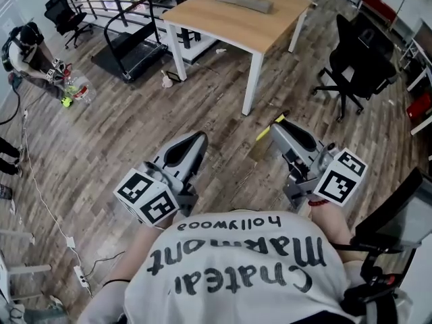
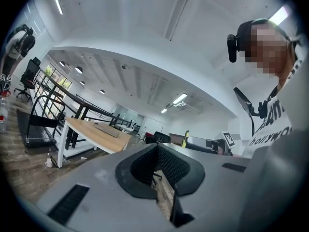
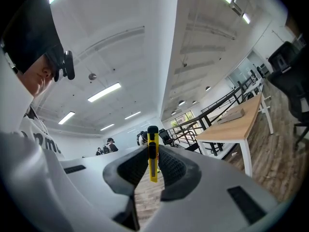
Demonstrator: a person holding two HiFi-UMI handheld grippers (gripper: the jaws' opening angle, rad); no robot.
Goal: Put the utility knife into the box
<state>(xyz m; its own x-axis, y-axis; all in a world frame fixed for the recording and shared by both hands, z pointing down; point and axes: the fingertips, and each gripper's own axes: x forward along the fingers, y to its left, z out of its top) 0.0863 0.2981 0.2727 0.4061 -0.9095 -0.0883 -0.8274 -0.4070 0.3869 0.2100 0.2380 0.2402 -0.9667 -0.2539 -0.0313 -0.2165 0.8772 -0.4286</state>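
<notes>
My right gripper (image 1: 282, 129) is shut on a yellow utility knife (image 1: 268, 128), whose yellow body pokes out past the jaw tips. In the right gripper view the knife (image 3: 153, 153) stands upright, pinched between the black pads of the gripper (image 3: 152, 159). My left gripper (image 1: 196, 142) is shut with nothing in it, and its pads (image 2: 145, 166) meet at the tips. Both grippers are held close to my chest above the wooden floor. A flat grey-brown box (image 1: 244, 2) lies on a wooden table (image 1: 270, 32) well ahead, also visible as the box (image 2: 109, 129) and the box (image 3: 232, 116).
A black office chair (image 1: 358, 65) stands right of the table. A treadmill (image 1: 132, 44) and railings are at the back left. Another person (image 1: 28, 54) crouches at the far left. Cables and a power strip (image 1: 79, 274) run along the floor on the left.
</notes>
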